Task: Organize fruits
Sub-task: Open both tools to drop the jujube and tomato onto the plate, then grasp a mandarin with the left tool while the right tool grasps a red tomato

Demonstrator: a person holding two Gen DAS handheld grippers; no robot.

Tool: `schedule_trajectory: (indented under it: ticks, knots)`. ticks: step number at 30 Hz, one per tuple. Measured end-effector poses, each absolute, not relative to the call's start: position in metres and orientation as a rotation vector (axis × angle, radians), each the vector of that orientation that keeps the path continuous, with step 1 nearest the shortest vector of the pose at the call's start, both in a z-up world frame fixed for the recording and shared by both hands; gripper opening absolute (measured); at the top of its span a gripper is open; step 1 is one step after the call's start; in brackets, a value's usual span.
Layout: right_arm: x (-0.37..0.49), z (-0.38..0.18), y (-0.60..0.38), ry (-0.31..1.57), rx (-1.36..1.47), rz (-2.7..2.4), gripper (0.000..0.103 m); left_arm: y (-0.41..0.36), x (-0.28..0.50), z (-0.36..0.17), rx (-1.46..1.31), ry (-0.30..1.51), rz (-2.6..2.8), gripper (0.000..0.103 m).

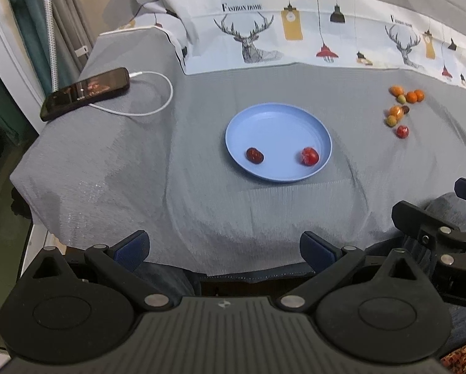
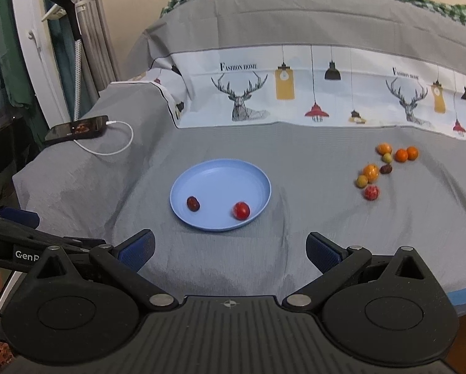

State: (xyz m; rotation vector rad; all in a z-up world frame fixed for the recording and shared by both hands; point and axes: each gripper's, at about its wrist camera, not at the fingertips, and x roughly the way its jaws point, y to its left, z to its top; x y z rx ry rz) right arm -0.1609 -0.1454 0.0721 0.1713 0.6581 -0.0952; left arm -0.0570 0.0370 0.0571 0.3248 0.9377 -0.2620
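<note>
A light blue plate (image 1: 279, 118) (image 2: 220, 171) lies on the grey cloth. On it rest a dark red fruit (image 1: 254, 155) (image 2: 193, 203) at the left and a bright red fruit (image 1: 309, 156) (image 2: 241, 210) at the right. A cluster of several small orange, yellow-green and red fruits (image 1: 401, 107) (image 2: 384, 168) lies on the cloth to the right of the plate. My left gripper (image 1: 223, 249) hangs open and empty over the near cloth edge. My right gripper (image 2: 230, 251) is open and empty too, short of the plate.
A black phone (image 1: 85, 93) (image 2: 77, 131) on a white cable (image 1: 152, 106) lies at the far left corner. A printed deer-and-lamp cloth (image 1: 295, 31) rises behind. The cloth drops off at the left and near edges. The right gripper's body (image 1: 441, 243) sits beside my left one.
</note>
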Motion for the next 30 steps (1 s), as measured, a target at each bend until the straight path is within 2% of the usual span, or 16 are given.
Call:
schedule_trajectory:
  ticks: [8, 16, 22, 25, 26, 27, 30]
  knots:
    - [-0.133, 0.041, -0.196, 0.711, 0.299, -0.194, 0.102, 0.024, -0.029, 0.044, 0.337, 0.997, -0.24, 0.103]
    - [-0.051, -0.053, -0.329, 0.733, 0.312, -0.572, 0.102, -0.031, 0.02, 0.025, 0.374, 1.089, -0.262, 0.103]
    - [0.007, -0.102, -0.386, 0.707, 0.252, -0.616, 0.102, -0.086, 0.056, 0.018, 0.391, 1.095, -0.282, 0.103]
    - [0.019, -0.114, -0.393, 0.713, 0.201, -0.615, 0.076, -0.124, 0.077, 0.013, 0.409, 1.081, -0.32, 0.103]
    - [0.019, -0.113, -0.396, 0.693, 0.199, -0.621, 0.052, -0.139, 0.084, 0.011, 0.411, 1.07, -0.338, 0.103]
    - [0.019, -0.111, -0.396, 0.687, 0.186, -0.624, 0.035, -0.154, 0.09, 0.01, 0.411, 1.058, -0.358, 0.103]
    - [0.017, -0.11, -0.414, 0.687, 0.159, -0.71, 0.036, -0.206, 0.112, 0.004, 0.395, 1.025, -0.442, 0.103]
